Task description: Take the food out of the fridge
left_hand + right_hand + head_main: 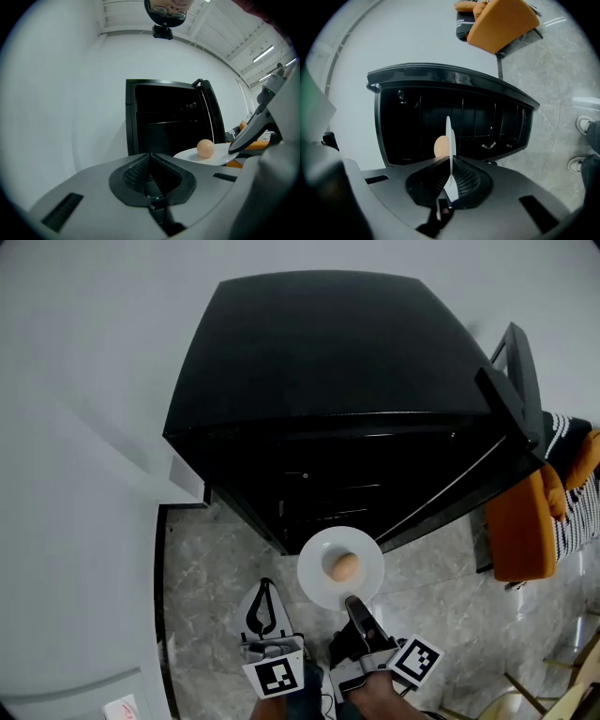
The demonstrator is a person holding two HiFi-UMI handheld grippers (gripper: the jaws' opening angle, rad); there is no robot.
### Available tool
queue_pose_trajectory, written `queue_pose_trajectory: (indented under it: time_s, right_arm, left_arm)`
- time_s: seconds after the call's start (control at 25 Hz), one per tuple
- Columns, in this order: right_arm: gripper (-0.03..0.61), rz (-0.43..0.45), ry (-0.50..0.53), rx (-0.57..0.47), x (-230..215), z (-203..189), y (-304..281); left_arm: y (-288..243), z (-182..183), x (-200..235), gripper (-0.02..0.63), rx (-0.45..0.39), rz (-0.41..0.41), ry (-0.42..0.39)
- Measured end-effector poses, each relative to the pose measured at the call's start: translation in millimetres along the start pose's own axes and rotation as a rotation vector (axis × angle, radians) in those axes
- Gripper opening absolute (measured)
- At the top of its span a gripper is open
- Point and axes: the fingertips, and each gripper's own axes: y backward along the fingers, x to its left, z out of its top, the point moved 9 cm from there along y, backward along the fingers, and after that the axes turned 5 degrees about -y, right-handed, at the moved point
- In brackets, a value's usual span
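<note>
A white plate (314, 570) carries a round tan piece of food (344, 566) and hangs in front of the open black fridge (319, 352). My right gripper (357, 607) is shut on the plate's near rim. In the right gripper view the plate (449, 136) stands edge-on between the jaws, with the food (439, 146) on its left side. My left gripper (265, 601) is shut and empty, lower left of the plate. From the left gripper view the plate (190, 154) and the food (205, 148) show to the right of the closed jaws (150, 161).
The fridge door (511, 390) stands swung open on the right. Its dark interior (487, 122) shows shelves and little else. An orange chair (520, 531) with striped cloth is at the right. The floor (206, 568) is grey marble tile; a white wall runs along the left.
</note>
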Motion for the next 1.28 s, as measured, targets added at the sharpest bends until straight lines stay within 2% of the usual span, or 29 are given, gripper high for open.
queue_pose_trajectory:
  time_s: [0.4,0.64,0.8,0.88,1.0,1.28]
  right_arm:
    - [0.034,-0.024,0.047,0.03,65,-6,43]
    - [0.034,-0.034,0.053,0.07,91,-18,72]
    - [0.034,-0.033,0.071,0.094,110,-19,85]
    - [0.034,-0.037,0.09,0.093,120,-16,94]
    - [0.034,-0.014,0.109,0.092,137,-15,96]
    - [0.034,0.041,0.132,0.089,160,-22,106]
  left_arm:
    - [28,79,-3,0.014,-0.033,-0.019,-0.028]
    - [50,108,-5,0.014,-0.025,-0.03,-0.016]
    - [61,131,-5,0.014,-0.064,-0.054,-0.024]
    - [69,138,-7,0.014,-0.057,-0.066,-0.033]
    - [72,149,-4,0.014,-0.057,-0.081,-0.054]
    - [76,170,-7,0.014,-0.125,-0.113,-0.04]
